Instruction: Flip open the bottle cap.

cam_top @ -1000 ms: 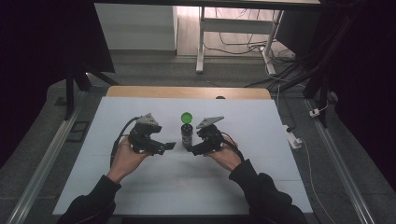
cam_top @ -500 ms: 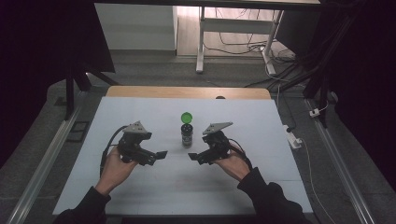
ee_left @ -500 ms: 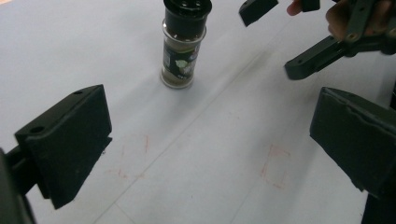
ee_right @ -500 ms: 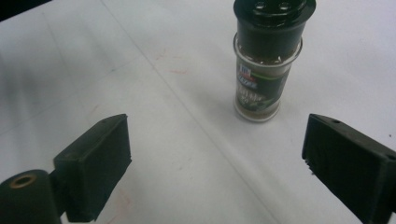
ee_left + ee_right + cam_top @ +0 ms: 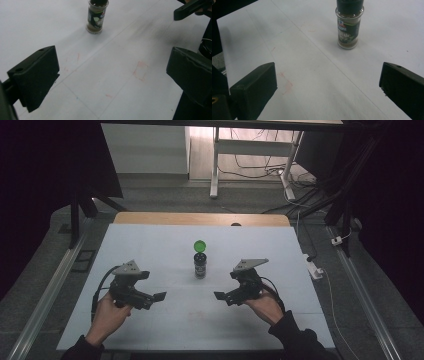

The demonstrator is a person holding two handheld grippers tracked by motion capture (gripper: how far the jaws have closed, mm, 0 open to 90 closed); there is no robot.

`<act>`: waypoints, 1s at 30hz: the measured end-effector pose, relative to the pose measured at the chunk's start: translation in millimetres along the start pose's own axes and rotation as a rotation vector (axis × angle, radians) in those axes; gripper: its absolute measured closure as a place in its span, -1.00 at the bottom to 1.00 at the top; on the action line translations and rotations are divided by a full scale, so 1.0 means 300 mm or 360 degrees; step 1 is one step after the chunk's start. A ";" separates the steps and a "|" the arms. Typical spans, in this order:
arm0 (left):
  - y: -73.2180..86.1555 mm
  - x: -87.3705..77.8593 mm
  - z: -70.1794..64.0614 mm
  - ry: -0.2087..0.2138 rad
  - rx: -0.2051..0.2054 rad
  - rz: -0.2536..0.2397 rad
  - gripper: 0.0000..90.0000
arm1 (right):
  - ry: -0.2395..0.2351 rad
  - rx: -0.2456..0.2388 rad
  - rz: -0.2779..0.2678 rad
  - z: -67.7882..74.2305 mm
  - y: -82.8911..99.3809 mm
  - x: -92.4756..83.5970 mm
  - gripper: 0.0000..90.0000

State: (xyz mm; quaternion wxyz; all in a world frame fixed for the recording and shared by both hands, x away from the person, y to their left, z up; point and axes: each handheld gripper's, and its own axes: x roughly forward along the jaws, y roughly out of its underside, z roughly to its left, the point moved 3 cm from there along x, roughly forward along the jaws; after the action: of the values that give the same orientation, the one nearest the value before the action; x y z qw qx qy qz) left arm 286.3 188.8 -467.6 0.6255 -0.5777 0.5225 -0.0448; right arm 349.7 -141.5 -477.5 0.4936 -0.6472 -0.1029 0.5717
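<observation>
Spice jar (image 5: 200,261) with green lid (image 5: 200,245) stands upright on white table (image 5: 150,245), centre of high view. Left gripper (image 5: 156,297) at lower left, jaws spread wide, nothing between. Right gripper (image 5: 221,295) at lower right; jaws have just been opening, now wide, nothing between. Both well apart from jar.

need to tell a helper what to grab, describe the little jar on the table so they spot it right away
On the white table, look near the middle, between the two hand-held tools. There a small clear spice jar stands upright, holding brownish contents. Its bright green lid and dark label make it unmistakable.
</observation>
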 end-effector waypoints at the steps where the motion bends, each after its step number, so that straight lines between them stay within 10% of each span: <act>1: 0.008 -0.009 -0.001 -0.0001 -0.0004 -0.0002 -1.00 | 0.0009 0.0002 -0.0002 0.001 0.005 -0.010 -1.00; 30: 0.271 -0.264 0.014 -0.0217 -0.0210 -0.0117 -1.00 | 0.0421 0.0194 -0.0097 -0.049 0.244 -0.336 -1.00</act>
State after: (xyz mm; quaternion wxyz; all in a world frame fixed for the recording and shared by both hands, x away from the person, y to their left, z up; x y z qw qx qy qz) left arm 209.2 270.6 -483.3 0.6180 -0.6382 0.4590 0.0062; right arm 297.6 -255.5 -470.5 0.5585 -0.6823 -0.0216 0.4713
